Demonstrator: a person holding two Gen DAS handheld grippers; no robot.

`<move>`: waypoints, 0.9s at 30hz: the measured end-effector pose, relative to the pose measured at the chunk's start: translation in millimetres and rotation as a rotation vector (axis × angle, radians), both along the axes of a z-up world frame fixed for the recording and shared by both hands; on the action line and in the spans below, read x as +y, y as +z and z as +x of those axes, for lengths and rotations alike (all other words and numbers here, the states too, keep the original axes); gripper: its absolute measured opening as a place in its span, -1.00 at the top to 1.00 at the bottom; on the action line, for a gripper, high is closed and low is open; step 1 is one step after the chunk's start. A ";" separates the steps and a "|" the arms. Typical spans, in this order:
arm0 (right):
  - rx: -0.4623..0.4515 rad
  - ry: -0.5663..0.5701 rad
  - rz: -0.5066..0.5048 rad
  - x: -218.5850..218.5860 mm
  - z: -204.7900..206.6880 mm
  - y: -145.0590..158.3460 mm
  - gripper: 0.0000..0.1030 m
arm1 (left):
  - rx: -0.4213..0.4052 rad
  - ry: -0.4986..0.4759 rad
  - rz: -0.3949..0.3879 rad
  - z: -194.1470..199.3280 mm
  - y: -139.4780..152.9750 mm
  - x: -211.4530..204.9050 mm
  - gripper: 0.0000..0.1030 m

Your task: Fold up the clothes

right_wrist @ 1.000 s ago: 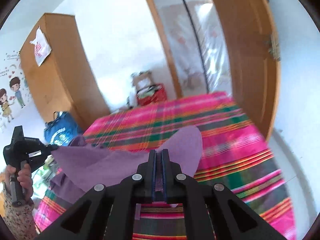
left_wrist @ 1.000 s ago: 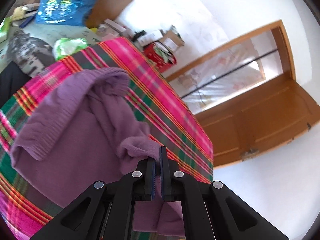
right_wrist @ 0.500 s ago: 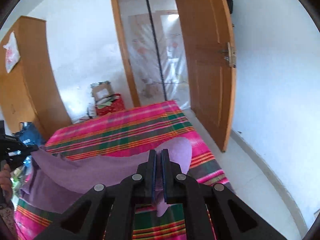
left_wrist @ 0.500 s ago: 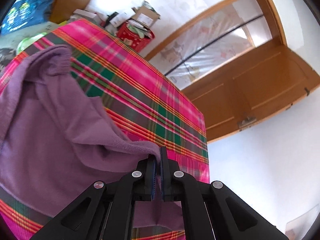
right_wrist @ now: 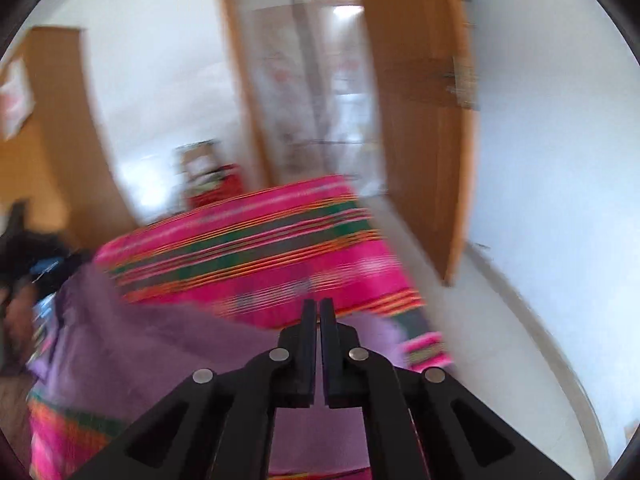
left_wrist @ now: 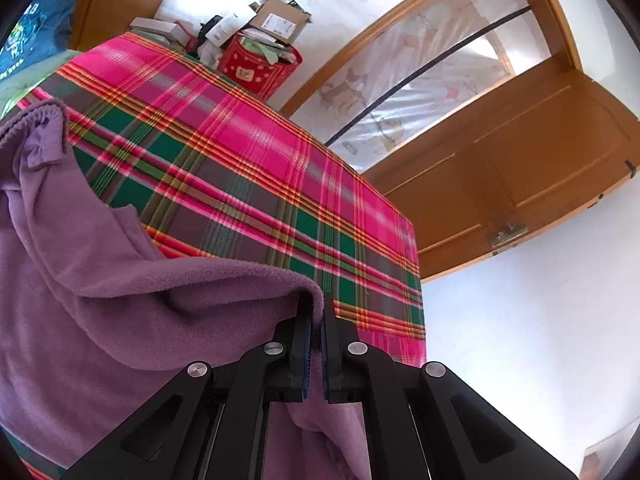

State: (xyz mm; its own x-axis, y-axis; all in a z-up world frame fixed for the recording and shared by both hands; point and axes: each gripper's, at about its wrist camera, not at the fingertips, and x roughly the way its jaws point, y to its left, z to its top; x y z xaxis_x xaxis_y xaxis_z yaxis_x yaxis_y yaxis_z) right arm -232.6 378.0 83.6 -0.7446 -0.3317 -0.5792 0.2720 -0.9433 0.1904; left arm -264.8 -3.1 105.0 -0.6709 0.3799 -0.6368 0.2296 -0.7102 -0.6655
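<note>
A purple fleece garment (left_wrist: pixel 100 304) hangs over the near part of a bed covered in a pink and green plaid cloth (left_wrist: pixel 248 152). My left gripper (left_wrist: pixel 316 308) is shut on a folded edge of the garment, holding it up above the bed. In the blurred right wrist view the same purple garment (right_wrist: pixel 152 344) stretches from the left to my right gripper (right_wrist: pixel 319 312), which is shut on its edge above the plaid cloth (right_wrist: pixel 256 248). The garment is held taut between the two grippers.
A red bag (left_wrist: pixel 256 68) heaped with boxes stands beyond the bed's far corner. An open wooden door (left_wrist: pixel 520 168) and a plastic-covered doorway (left_wrist: pixel 408 80) lie to the right. A wooden wardrobe (right_wrist: pixel 52 152) stands left. White floor (right_wrist: pixel 480 340) runs beside the bed.
Both grippers have lifted and pulled the purple garment outward, spreading it from a bunched heap. The right wrist view is now blurred by motion and has swung down toward the bed.
</note>
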 end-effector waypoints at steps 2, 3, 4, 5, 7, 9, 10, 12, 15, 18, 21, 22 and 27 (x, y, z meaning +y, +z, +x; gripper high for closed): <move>-0.006 0.125 -0.004 -17.3 7.5 -4.4 0.36 | -0.003 -0.002 -0.004 -4.5 1.9 1.6 0.93; -0.011 0.183 0.008 -27.4 11.1 -7.5 0.15 | -0.004 -0.002 -0.006 -6.7 2.9 2.4 0.93; -0.009 0.225 0.045 -37.8 14.7 -11.5 0.14 | -0.003 -0.003 -0.011 -8.2 4.2 3.2 0.93; -0.006 0.267 0.081 -48.1 18.2 -15.6 0.14 | 0.000 -0.005 -0.020 -9.5 5.4 3.8 0.93; 0.009 0.343 0.171 -70.1 27.8 -24.3 0.14 | 0.003 -0.002 -0.029 -13.8 7.6 5.9 0.93; 0.033 0.388 0.260 -84.5 35.3 -31.8 0.14 | 0.003 -0.004 -0.028 -18.0 9.9 7.4 0.93; 0.032 0.396 0.280 -87.4 35.3 -35.2 0.14 | 0.006 -0.003 -0.031 -19.0 10.9 7.7 0.93; 0.028 0.406 0.319 -92.4 34.1 -41.7 0.15 | 0.013 0.000 -0.036 -20.9 12.8 8.2 0.93; 0.015 0.346 0.365 -90.2 20.3 -46.7 0.61 | 0.016 0.004 -0.039 -25.0 12.5 8.4 0.93; 0.009 0.270 0.356 -78.6 3.4 -43.2 0.89 | 0.007 0.003 -0.039 -31.7 9.6 7.5 0.93; 0.027 0.218 0.361 -71.6 -10.6 -36.3 0.92 | 0.001 0.007 -0.046 -39.9 7.0 7.2 0.93; 0.036 0.206 0.373 -71.4 -17.5 -33.5 0.92 | -0.001 0.008 -0.049 -42.6 6.1 7.2 0.93; 0.056 0.152 0.444 -81.4 -64.9 -20.4 0.92 | -0.009 0.017 -0.061 -56.8 2.1 6.0 0.93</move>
State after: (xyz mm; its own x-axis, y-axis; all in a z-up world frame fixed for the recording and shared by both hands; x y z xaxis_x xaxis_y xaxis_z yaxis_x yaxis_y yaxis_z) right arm -297.5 296.6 63.2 -0.7407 -0.1685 -0.6504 0.4119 -0.8786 -0.2415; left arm -321.6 2.9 107.1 -0.6709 0.3284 -0.6649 0.2481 -0.7455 -0.6186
